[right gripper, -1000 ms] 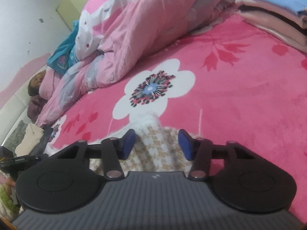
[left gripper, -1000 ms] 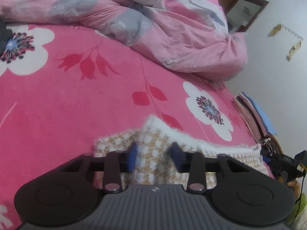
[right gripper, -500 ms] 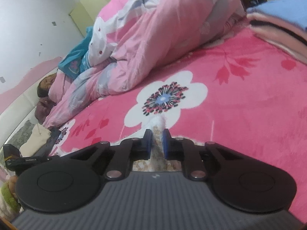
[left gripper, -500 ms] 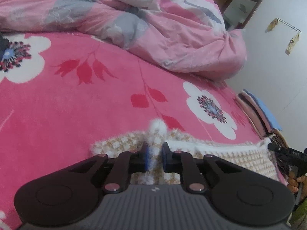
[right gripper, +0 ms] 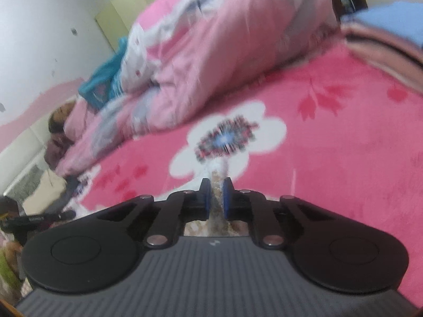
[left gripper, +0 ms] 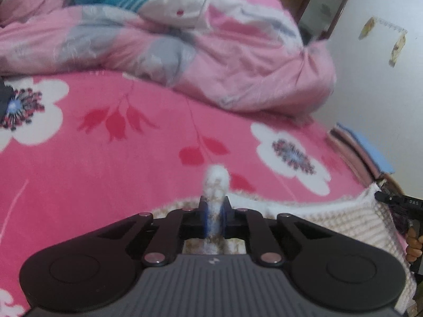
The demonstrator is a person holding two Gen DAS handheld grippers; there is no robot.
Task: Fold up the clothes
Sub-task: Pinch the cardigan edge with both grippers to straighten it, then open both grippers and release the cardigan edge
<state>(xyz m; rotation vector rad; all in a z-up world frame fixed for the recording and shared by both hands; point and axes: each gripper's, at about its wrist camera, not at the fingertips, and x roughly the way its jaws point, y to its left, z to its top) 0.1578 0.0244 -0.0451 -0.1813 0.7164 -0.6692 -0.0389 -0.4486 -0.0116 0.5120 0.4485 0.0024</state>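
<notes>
Both grippers have just closed on the checked sweater (left gripper: 341, 216) at the bed's (left gripper: 105, 174) near edge: left gripper (left gripper: 214, 220) and right gripper (right gripper: 216, 198) each pinch its fuzzy white hem.

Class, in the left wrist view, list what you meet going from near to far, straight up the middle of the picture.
left hand-held gripper → checked garment pinched in it → pink flowered bedspread → crumpled pink duvet
</notes>
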